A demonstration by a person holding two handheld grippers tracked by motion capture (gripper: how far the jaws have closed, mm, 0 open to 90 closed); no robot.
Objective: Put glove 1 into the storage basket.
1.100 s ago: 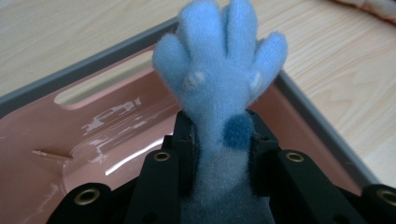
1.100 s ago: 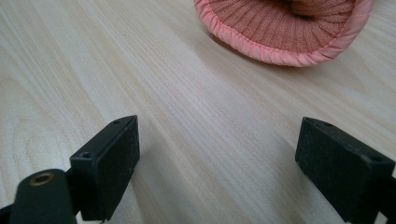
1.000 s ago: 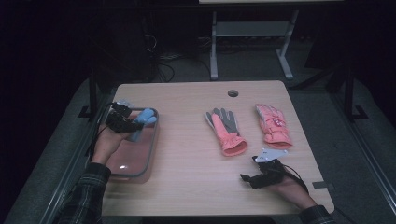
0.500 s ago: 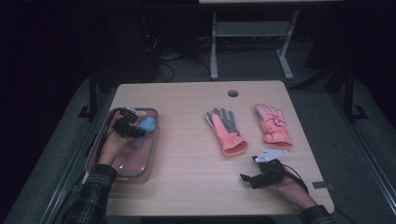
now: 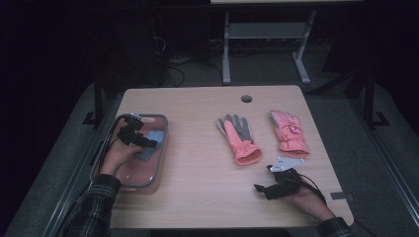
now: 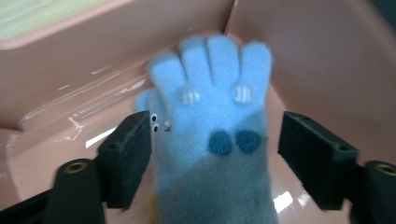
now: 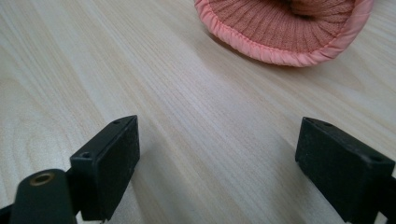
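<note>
Here the left hand-held gripper [image 6: 212,154], whose jaws have just been opening, stands wide and clear astride the blue glove [image 6: 212,121] lying in the pink bin [image 5: 160,148], its long axis running toward twelve o'clock in the left gripper view.

Dim lab-like room, bare wooden table [image 5: 197,197], metal stand [image 5: 267,34], loose cables [image 5: 173,69] on grey floor [image 5: 375,163]
</note>
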